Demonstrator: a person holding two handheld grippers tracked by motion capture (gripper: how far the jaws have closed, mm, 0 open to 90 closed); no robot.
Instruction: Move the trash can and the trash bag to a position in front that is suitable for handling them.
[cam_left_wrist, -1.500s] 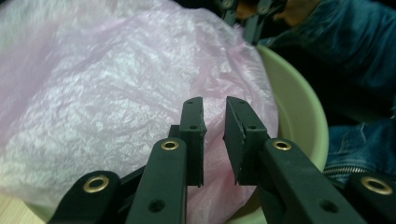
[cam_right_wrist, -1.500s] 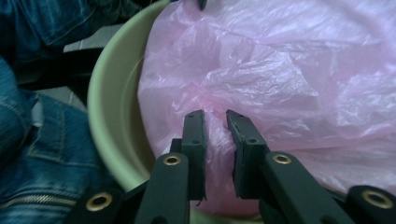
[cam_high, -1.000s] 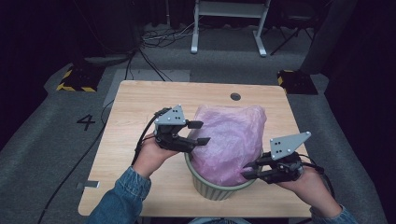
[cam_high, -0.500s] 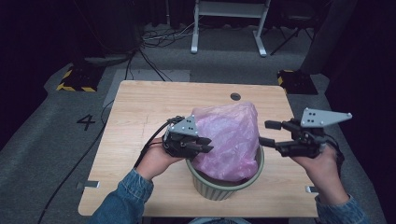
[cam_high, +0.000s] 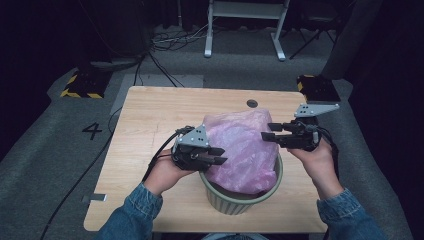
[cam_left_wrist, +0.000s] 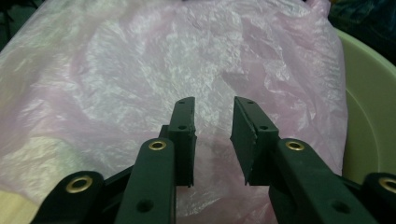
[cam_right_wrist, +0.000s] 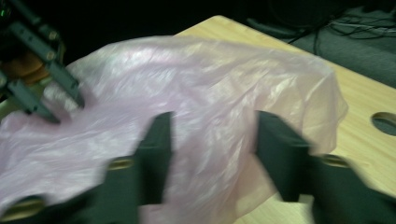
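Note:
A pink plastic bag bulges out of a pale green bin on the wooden table. My left gripper is at the bag's left side, over the bin's rim. Its jaws have just been opening and stand apart, with the film right in front of them and nothing pinched. My right gripper is at the bag's upper right. Its jaws have just been closing but remain apart, with the bag just beyond them. The left gripper appears on the bag's far side.
The table has a round hole behind the bag. Cables and a white metal stand lie on the floor beyond the table. Yellow-and-black striped blocks sit at both far corners. Bare tabletop lies left of the bin.
The right gripper left the bin's near right rim, swung farther back and now points at the bag's upper right. The left gripper edged closer to the bag.

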